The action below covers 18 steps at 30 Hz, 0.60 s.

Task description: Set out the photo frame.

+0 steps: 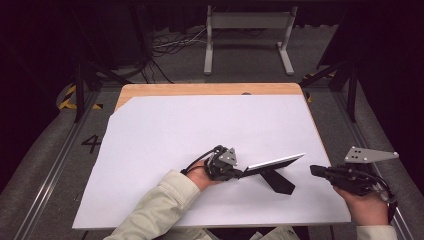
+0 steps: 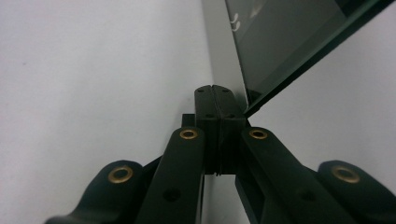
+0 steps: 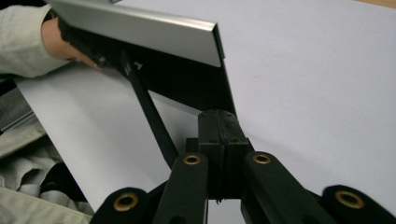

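A picture frame with a silver rim stands tilted on the white sheet, propped by its black back strut. My left gripper is shut, and its tips rest against the frame's left end with nothing between the jaws. In the left gripper view the closed tips sit just before the frame's glass. My right gripper is shut and hangs a little to the right of the frame, apart from it. Its closed tips point at the frame's black back and silver rim.
The white sheet covers most of the wooden table, whose far edge shows bare. A white metal stand and cables lie on the floor beyond. The right hand is close to the sheet's right edge.
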Motion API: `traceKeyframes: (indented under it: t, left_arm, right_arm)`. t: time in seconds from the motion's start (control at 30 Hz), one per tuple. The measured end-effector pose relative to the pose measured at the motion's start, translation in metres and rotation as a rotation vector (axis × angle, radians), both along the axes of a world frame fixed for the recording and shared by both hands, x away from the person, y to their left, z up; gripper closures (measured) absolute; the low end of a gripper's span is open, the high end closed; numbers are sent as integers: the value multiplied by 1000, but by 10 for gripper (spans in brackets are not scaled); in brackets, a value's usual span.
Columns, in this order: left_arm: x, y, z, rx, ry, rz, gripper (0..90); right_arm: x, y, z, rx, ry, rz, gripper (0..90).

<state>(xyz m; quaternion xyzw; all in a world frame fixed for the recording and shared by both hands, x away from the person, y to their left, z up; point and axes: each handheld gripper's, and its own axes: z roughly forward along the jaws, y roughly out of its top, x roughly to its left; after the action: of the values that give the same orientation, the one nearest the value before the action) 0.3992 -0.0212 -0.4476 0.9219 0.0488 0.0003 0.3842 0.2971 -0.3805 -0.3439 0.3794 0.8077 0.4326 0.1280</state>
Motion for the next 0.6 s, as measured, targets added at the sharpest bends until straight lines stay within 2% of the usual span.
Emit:
traceKeyframes:
  t: [0.07, 0.17, 0.2, 0.3, 0.37, 0.4, 0.43, 0.6]
  left_arm:
    - [-2, -1, 0, 4, -1, -10, 900]
    - [-9, -6, 2, 23, -14, -56, 900]
    - [-9, -6, 2, 23, -14, -56, 900]
    - [-14, -9, 3, 31, -11, -84, 900]
    - [-16, -10, 3, 33, -9, -97, 900]
    - [-16, -10, 3, 33, -9, -97, 900]
    - [-17, -12, 3, 36, -11, -111, 900]
    - [-23, -15, 5, 50, -9, -148, 900]
  right_arm:
    - [0, -2, 2, 17, 7, -11, 896]
    - [-1, -4, 4, 19, 9, -18, 897]
    - [-1, -4, 4, 19, 9, -18, 897]
    - [-3, -2, 6, -21, -4, -15, 898]
    - [-3, -2, 6, -8, 24, -19, 897]
    - [-3, -2, 6, -8, 24, -19, 897]
    - [-3, -3, 8, 23, 45, -26, 897]
    - [-5, -3, 11, 4, 36, -32, 897]
